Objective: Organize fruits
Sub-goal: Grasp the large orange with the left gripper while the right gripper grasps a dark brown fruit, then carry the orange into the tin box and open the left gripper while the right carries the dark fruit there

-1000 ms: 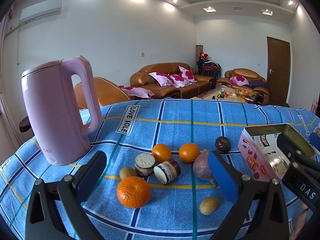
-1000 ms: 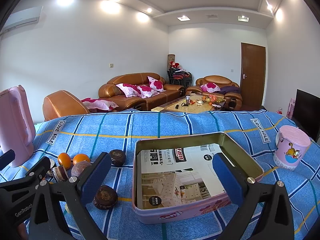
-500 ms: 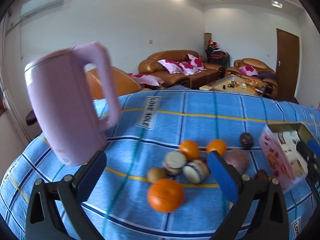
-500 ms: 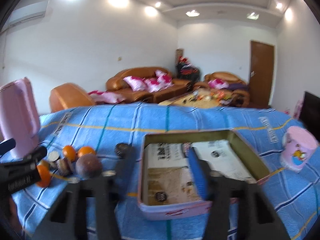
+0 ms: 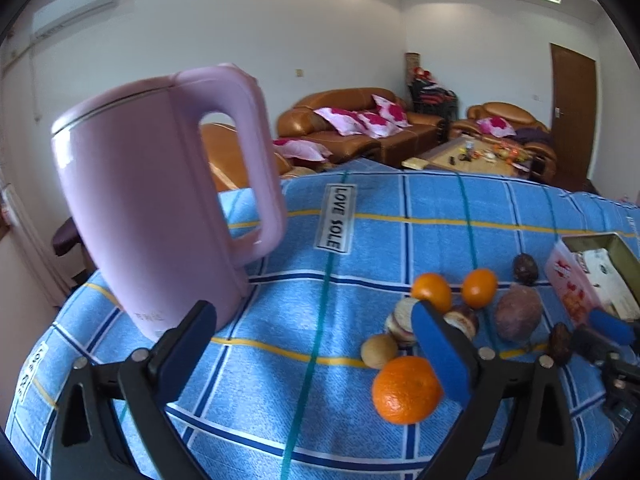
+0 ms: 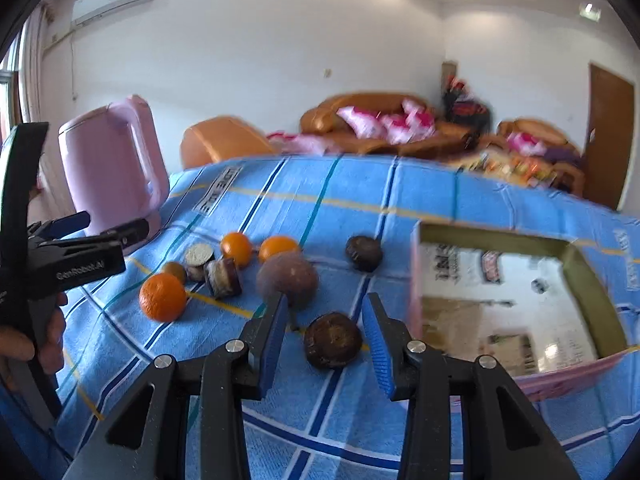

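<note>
Fruits lie in a cluster on the blue checked cloth: a large orange, two small oranges, a round purple fruit and two dark brown fruits. One dark brown fruit sits between the fingertips of my right gripper. The jaws are narrowed around it, with a thin gap showing on the left side. My left gripper hovers over bare cloth between the kettle and the fruits. Its wide jaws are closing with nothing between them.
A pink kettle stands at the left of the cloth, close to my left gripper. An open tin box lined with printed paper lies at the right. Small round cakes or sliced pieces sit among the oranges.
My right gripper swung left from over the tin to the near dark brown fruit, and its jaws narrowed around it. My left gripper moved left towards the kettle.
</note>
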The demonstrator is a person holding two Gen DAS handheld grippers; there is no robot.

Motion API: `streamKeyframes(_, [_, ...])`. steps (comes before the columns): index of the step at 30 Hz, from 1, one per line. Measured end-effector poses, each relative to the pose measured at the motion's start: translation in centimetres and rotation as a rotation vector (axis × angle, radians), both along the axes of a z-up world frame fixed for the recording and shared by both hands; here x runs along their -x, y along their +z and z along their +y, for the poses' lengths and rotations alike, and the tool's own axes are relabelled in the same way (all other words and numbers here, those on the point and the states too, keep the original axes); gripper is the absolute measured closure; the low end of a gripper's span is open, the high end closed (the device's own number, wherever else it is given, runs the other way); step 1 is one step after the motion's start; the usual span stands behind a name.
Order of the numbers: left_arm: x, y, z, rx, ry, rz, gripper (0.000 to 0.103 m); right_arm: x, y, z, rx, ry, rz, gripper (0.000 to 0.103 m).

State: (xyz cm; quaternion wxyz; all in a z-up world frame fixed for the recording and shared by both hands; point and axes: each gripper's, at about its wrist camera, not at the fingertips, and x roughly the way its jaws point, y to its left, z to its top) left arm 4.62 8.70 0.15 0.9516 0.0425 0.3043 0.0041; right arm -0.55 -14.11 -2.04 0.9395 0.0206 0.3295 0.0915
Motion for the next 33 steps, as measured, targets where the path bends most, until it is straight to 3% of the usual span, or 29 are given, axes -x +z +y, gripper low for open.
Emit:
streamKeyframes(5, [-0.3, -0.7, -0.9, 0.052, -0.112, 0.084, 0.008, -1.0, -0.8, 0.3, 0.035, -0.019, 0.075, 0.062])
streamKeyframes(11, [0.2, -1.7, -3.4, -0.030, -0.189, 0.126, 0.008, -1.8, -1.4, 2.1, 0.182, -0.007, 0.111, 0.062])
streamKeyframes(18, [-0.4, -3.0, -3.3, -0.032, -0.162, 0.208, 0.008, -2.0, -1.8, 3.1, 0.356, 0.011, 0.117, 0.063])
streamKeyframes(19, [-0.5, -3.2, -3.2, -0.025, -0.161, 0.216, 0.010, -1.8, -1.9, 3.1, 0.373, 0.006, 0.115, 0.069])
streamKeyframes(22, [-1.0, -4.0, -3.0, -0.005, -0.158, 0.262, 0.020, -1.1, -1.7, 2.8, 0.391, 0.017, 0.109, 0.070])
streamKeyframes(24, [-1.3, -4.6, -2.9, 0.035, -0.171, 0.299, 0.027, -0.9, -1.6, 2.8, 0.387, 0.015, 0.103, 0.070])
streamKeyframes(26, [-1.6, -5.0, -2.8, 0.063, -0.180, 0.327, 0.044, -0.5, -0.9, 2.6, 0.340, 0.015, 0.078, 0.071])
streamKeyframes(28, [-1.8, -5.3, -2.5, 0.097, -0.184, 0.341, 0.054, 0.2, 0.0, 1.9, 0.258, 0.027, 0.048, 0.081])
streamKeyframes(33, [-1.9, -5.1, -1.7, 0.130, -0.157, 0.316, 0.055, 0.3, 1.4, 0.6, 0.091, 0.035, -0.008, 0.081])
